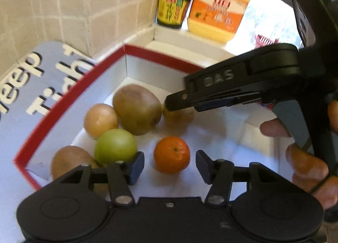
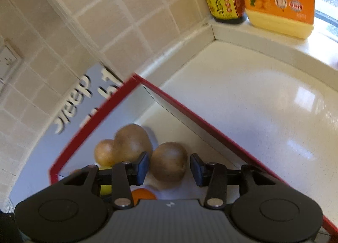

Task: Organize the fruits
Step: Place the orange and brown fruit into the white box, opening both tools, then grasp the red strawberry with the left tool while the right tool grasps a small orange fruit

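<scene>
Both my grippers hang over the box [image 1: 69, 103], the white one with the red rim, pushed into the tiled corner with its lid [image 1: 31, 87] lying against the wall. My left gripper [image 1: 170, 166] has its fingers spread wide, nothing between them but air, and the orange [image 1: 171, 154] sits on the box floor right in that gap, clear of both pads. Just left of it the green fruit [image 1: 115, 146] rests close beside my left pad, whether touching I can't tell, and a brown one [image 1: 69, 158] peeks from behind the linkage. Further back a big kiwi [image 1: 137, 109] leans on a paler round fruit [image 1: 101, 120]. My right gripper [image 2: 170, 168] is spread apart as well, and a second kiwi [image 2: 169, 161] sits between its pads; the pads don't look pressed on it. From the left view that gripper reaches in from the right, its tip over that same kiwi. Beyond the box, the white counter [image 2: 253, 105] runs to the corner, where a dark sauce bottle [image 1: 173, 0] and a yellow jug [image 1: 219, 6] stand side by side.
</scene>
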The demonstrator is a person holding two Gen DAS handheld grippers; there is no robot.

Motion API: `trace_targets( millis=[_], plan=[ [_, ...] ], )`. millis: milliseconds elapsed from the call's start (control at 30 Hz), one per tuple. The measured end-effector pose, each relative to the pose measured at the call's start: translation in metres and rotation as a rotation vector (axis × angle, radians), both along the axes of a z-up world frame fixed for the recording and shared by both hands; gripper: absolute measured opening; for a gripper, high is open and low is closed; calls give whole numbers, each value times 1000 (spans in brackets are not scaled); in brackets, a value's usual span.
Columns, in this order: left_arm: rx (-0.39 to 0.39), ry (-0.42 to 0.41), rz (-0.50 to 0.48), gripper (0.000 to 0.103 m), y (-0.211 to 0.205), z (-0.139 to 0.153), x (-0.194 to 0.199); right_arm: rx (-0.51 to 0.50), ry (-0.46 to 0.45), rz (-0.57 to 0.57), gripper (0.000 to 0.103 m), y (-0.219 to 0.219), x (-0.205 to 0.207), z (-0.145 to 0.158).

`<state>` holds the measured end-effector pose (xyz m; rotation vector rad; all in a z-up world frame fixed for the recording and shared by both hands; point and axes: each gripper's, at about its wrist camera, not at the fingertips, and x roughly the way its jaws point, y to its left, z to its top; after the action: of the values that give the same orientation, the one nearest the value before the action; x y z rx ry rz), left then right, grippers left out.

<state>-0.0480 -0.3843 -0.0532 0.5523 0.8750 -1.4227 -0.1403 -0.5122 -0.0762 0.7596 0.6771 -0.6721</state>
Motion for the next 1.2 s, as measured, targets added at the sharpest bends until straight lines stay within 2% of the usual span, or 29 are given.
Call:
trace_targets(
  millis=[200,467,600,700,900,1067,1200],
  plan=[
    [-137,-41,59,70,57,47,17,-65,-27,16,46,15,-17,34],
    [-229,-96,305,70,158,87,60,-96,-64,95,47,45,-1,64],
    [-284,-134,463,70,220,108,90,-137,-80,193,47,73,25,85],
    [-305,-130,594,68,263,116,117,-165,-73,278,47,100,52,95],
    [-281,-141,832,67,348,106,162,-173,-4,476,47,160,111,81],
    [-215,-131,1044,67,416,74,198,-191,76,635,46,215,162,57],
    [-172,-108,1249,69,472,51,236,-187,116,703,46,241,195,43]
  ],
)
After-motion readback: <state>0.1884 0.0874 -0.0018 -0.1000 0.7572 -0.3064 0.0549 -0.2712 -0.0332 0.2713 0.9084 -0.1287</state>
